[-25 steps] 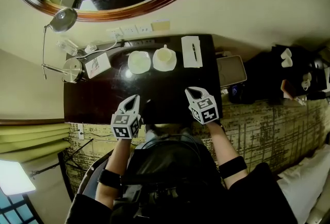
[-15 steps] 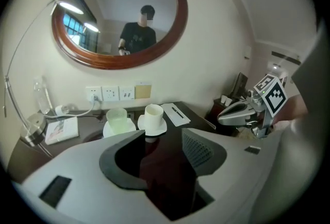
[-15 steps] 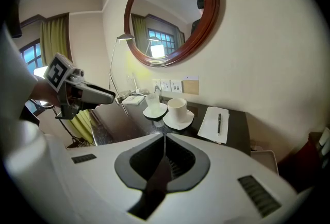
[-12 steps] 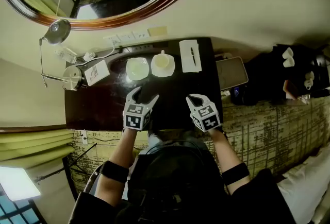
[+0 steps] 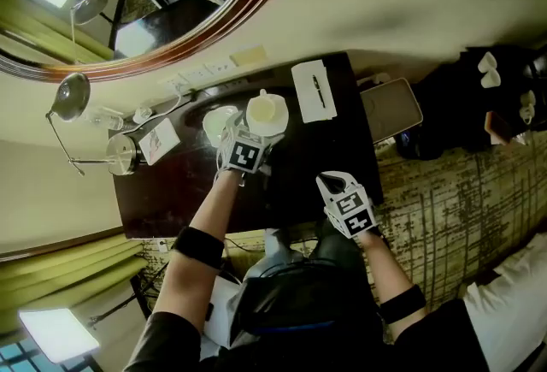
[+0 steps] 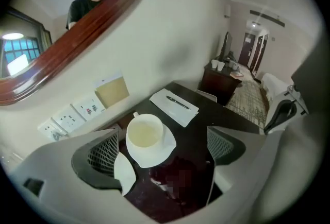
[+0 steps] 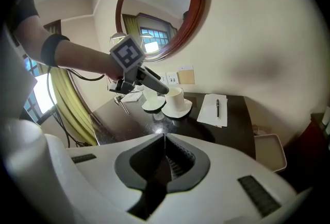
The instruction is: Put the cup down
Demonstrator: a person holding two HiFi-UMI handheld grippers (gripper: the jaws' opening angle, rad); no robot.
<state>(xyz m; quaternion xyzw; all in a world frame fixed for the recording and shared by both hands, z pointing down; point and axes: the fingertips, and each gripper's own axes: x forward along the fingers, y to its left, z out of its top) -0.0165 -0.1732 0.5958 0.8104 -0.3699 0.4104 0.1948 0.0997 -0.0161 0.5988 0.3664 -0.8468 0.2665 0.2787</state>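
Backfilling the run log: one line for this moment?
left gripper: jaws just been opening, now wide, cup between them, untouched | cup: upright on saucer, on desk | right gripper: jaws shut, empty

Left claw [image 5: 250, 132] forward to the cup [image 5: 266, 111], jaws from shut to wide.

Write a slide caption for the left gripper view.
Left gripper, fingers just opened wide, with the white cup on its saucer seen between them, untouched, on a dark desk.

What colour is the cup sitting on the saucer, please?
The cup is white, shown best in the left gripper view.
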